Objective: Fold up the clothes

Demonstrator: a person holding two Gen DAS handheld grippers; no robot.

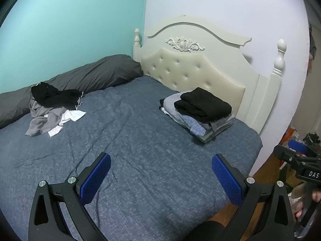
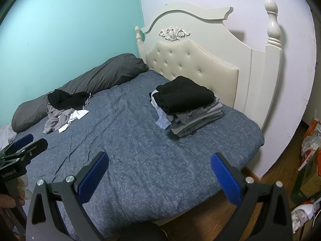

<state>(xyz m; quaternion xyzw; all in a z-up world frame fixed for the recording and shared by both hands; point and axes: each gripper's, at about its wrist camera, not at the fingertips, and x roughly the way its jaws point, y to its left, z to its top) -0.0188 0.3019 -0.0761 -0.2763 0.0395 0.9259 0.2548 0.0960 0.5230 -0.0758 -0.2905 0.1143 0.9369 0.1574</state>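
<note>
Both hand-held grippers — left, right — wide apart, unfolded clothes far ahead-left.

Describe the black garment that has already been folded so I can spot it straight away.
Start at the cream tufted headboard. Just in front of it on the blue bedspread sits a neat stack of folded clothes. The folded black garment tops that stack, unlike the crumpled black garment beside the grey pillow.
</note>
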